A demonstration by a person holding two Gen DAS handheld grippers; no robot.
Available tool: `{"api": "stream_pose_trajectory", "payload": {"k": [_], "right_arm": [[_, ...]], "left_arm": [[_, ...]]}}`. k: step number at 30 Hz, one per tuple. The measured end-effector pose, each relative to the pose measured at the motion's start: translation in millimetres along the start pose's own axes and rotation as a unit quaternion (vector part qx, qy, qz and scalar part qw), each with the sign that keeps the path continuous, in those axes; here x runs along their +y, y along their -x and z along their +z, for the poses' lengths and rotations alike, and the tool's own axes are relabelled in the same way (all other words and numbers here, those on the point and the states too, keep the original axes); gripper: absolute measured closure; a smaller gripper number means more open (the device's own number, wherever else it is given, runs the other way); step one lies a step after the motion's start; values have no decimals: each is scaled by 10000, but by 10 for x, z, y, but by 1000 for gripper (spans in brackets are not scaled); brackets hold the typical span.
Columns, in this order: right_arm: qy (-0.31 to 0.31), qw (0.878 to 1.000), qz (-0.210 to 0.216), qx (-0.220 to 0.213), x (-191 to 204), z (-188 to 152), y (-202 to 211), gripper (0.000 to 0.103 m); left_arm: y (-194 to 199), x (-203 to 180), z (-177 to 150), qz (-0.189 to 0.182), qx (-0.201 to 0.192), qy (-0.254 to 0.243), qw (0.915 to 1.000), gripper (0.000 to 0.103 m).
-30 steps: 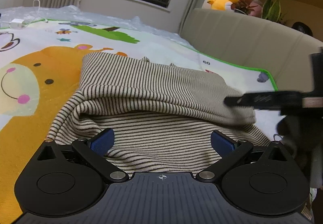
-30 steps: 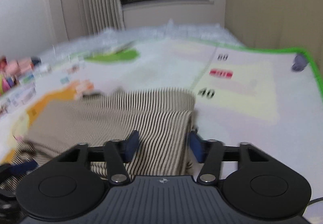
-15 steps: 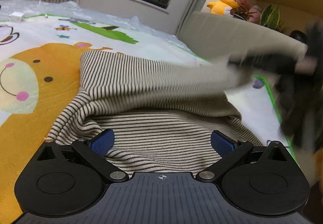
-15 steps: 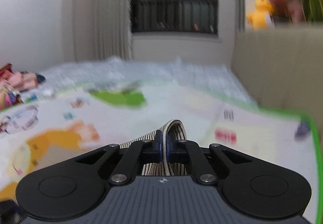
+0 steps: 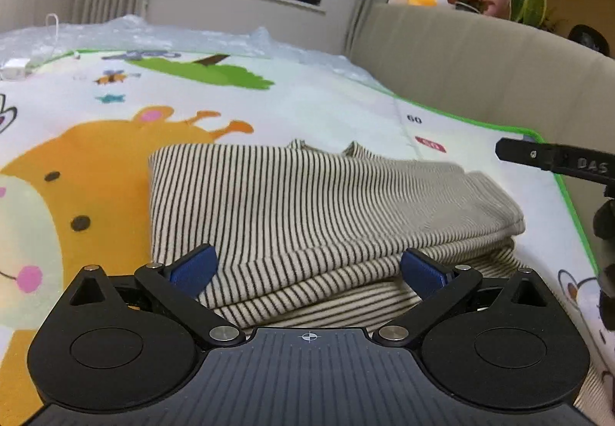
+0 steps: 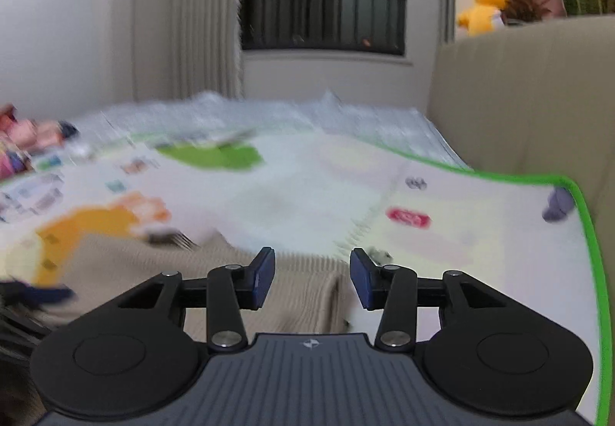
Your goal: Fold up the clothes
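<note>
On the cartoon play mat [image 5: 315,107] a folded striped shirt [image 5: 307,203] is lying at centre, the left gripper [image 5: 307,268] hovering at its six o'clock edge with jaws spread wide and empty, the right gripper [image 6: 312,278] at three o'clock gaping, gripping nothing.

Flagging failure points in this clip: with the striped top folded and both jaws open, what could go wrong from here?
1. The striped top's upper layer sits loosely, its right edge bulging, so it may spring open.
2. The left gripper hovers at the near edge; advancing could snag the layers.
3. The right gripper, blurred, could drag the corner.
</note>
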State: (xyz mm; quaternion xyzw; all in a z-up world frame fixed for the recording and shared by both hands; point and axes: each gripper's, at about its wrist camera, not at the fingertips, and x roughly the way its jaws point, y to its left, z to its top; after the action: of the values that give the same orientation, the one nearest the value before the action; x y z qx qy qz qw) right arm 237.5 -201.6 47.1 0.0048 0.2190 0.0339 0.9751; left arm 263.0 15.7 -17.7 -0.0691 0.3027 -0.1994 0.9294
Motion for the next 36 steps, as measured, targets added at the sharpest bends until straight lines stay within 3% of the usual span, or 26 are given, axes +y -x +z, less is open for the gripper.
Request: {"api": "stream_pose_trajectory", "payload": {"k": [4,6,9,19,28,30,32,36], "right_arm": [[-118,9986,453,229,101,4,-143,61],[-221,9970,347,654,118,-122,-376,61],[-346,9950,198,916,33,-359,-617,64],[76,9947,1,1030,187,-230,-593,61],[279,9973,469,490,444,398,-684,61],[386,9952,597,670,529,438,-899,60],[563,9922,587,949,635,381,-1178,53],[789,9871,320,1355,703,118,-1510,51]], "left_arm": [[29,-10,-20,-7,-36,-14,10000,0],[40,30,-21,-60,-61,41,10000,0],[51,47,-20,-126,-94,60,9999,0],[45,115,-24,-238,-150,193,9994,0],[59,155,-38,-338,-214,310,9987,0],[63,170,-42,-374,-232,354,9984,0],[68,184,-45,-412,-251,402,9980,0],[73,215,-49,-488,-293,500,9971,0]]}}
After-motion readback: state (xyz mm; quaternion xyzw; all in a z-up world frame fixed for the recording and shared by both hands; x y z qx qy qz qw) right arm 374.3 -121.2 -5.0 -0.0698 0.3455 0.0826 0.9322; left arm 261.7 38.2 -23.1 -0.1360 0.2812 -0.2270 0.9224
